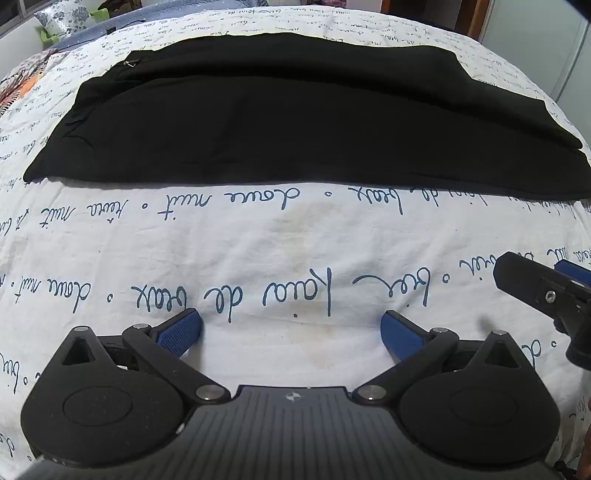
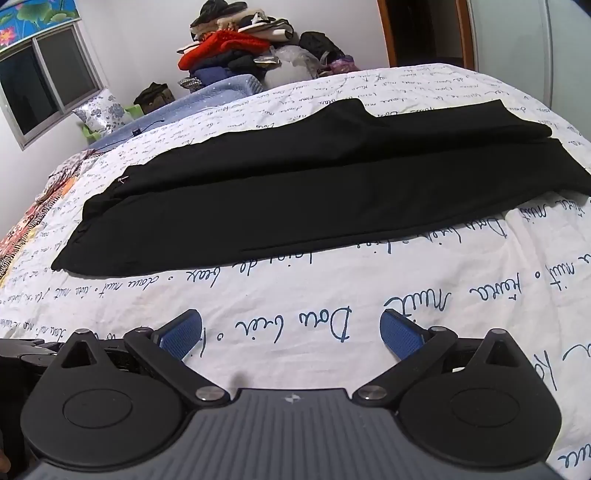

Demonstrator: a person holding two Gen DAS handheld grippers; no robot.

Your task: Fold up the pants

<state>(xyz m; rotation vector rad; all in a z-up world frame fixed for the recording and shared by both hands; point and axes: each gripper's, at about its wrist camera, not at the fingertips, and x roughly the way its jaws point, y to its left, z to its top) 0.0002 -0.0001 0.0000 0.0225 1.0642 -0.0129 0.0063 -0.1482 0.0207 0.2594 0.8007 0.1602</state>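
Black pants (image 1: 295, 122) lie flat across the bed, folded lengthwise with one leg on the other, waist at the left with a small zipper pull. They also show in the right wrist view (image 2: 280, 192). My left gripper (image 1: 291, 332) is open and empty, hovering over the sheet short of the pants' near edge. My right gripper (image 2: 291, 332) is open and empty too, further back from the pants. Part of the right gripper (image 1: 546, 291) shows at the right edge of the left wrist view.
The bed has a white sheet (image 2: 332, 295) printed with blue script. A pile of clothes (image 2: 240, 48) and a blue blanket (image 2: 207, 99) lie at the far side. A window (image 2: 44, 81) is on the left wall, a doorway (image 2: 424, 33) far right.
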